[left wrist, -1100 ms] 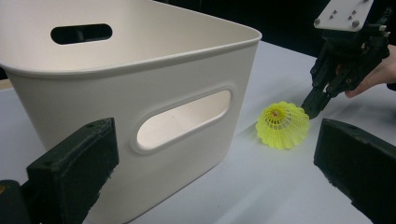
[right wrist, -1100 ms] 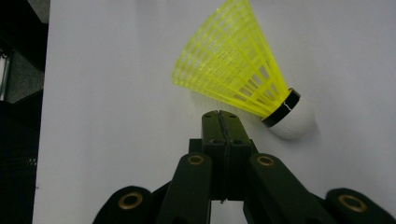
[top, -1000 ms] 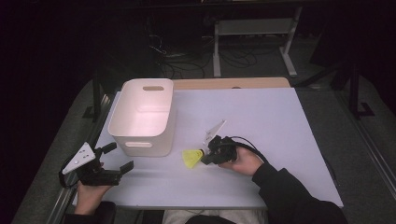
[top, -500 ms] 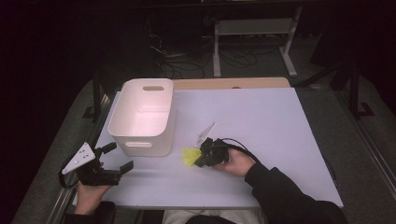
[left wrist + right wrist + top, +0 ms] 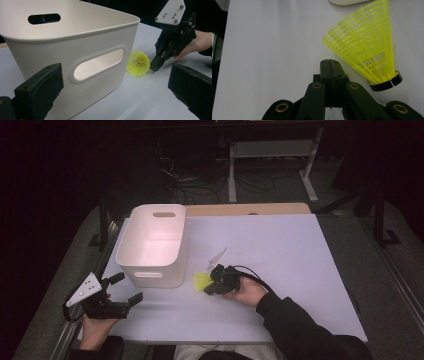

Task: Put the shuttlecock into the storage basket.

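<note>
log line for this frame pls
left gripper: open, idle at table's near-left edge | right gripper: shut, empty, tips beside yellow shuttlecock | shuttlecock: on table by white bin, outside it

A white table [image 5: 300, 250] bears a white bin [image 5: 152, 247] and yellow shuttlecock [image 5: 201, 281].

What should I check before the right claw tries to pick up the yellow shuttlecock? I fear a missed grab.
1. Right claw open for a grasp: not ok, jaws pressed together.
2. Yellow plastic mesh shuttlecock between the jaws: not ok, it lies beside them.
3. Shuttlecock at rest on the white table: ok, lying on its side.
4. White plastic handled bin ready to receive: ok, upright, nothing visible inside.
5. Left claw out of the way: ok, open, at the table's near left edge.
6. Room between shuttlecock and bin wall: cannot tell.
</note>
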`<control>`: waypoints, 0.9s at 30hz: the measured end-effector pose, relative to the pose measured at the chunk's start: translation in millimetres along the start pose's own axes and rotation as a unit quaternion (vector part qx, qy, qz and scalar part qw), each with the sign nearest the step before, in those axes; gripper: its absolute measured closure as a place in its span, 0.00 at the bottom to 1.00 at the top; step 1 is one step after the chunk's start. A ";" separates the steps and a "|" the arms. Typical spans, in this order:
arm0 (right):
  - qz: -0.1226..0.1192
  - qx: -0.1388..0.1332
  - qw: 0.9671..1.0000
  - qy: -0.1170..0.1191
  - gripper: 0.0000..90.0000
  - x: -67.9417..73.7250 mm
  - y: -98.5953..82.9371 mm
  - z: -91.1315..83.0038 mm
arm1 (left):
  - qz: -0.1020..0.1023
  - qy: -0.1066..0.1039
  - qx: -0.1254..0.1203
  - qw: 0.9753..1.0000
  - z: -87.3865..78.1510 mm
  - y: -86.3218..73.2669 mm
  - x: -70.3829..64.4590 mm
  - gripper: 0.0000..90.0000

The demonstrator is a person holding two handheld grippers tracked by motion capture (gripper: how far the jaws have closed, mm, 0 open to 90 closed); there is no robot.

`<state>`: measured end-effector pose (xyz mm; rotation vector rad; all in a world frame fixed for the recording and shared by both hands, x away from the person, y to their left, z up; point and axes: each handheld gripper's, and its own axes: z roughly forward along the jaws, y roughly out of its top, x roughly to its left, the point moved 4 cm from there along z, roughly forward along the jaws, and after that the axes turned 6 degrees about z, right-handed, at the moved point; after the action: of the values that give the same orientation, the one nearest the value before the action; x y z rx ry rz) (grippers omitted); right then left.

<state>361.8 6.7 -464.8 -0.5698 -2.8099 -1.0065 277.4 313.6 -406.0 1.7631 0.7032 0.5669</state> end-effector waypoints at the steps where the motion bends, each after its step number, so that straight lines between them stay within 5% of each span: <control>1: 0.000 -0.001 1.000 -0.001 0.98 -0.8 0.8 -0.2 | 0.000 0.000 0.000 1.000 0.0 0.0 0.0 0.00; 27: 0.037 -0.022 0.999 -0.007 0.98 -27.3 14.7 3.1 | 0.001 -0.001 0.001 1.000 0.2 -0.1 -0.1 0.00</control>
<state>392.8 10.6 -464.4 -0.6835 -2.7630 -1.0570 277.5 313.4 -406.2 1.7666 0.6996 0.5658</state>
